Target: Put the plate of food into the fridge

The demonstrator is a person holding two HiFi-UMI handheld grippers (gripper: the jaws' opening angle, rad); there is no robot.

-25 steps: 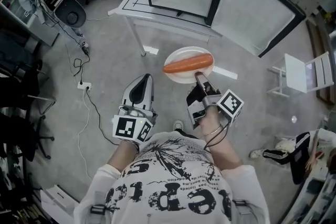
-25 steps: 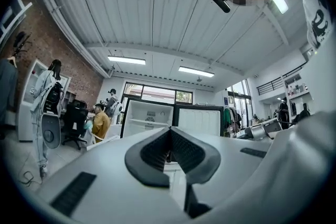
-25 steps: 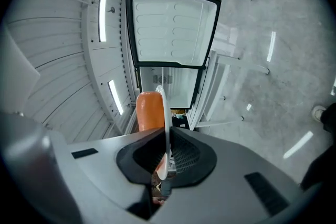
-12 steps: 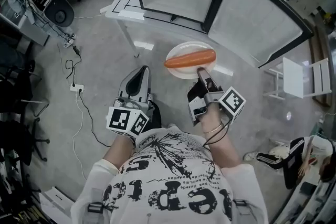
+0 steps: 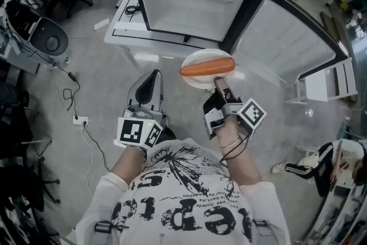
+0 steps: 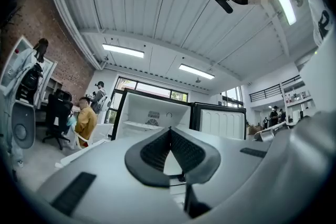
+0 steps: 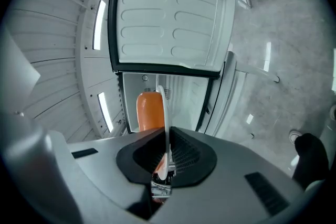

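Fridge (image 5: 189,8) top cut by frame edge; plate (image 5: 198,82) near rim hidden inside right tool (image 5: 218,82) (carrot (image 5: 206,67) covers middle).

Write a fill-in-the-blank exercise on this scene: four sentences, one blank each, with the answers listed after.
1. The plate carries one long ____ piece of food.
2. The tongs clamped on the plate's rim are in the person's ____ hand.
3. The fridge ahead stands with its door ____.
4. The left tongs are shut and hold ____.

Missing words: orange; right; open; nothing.
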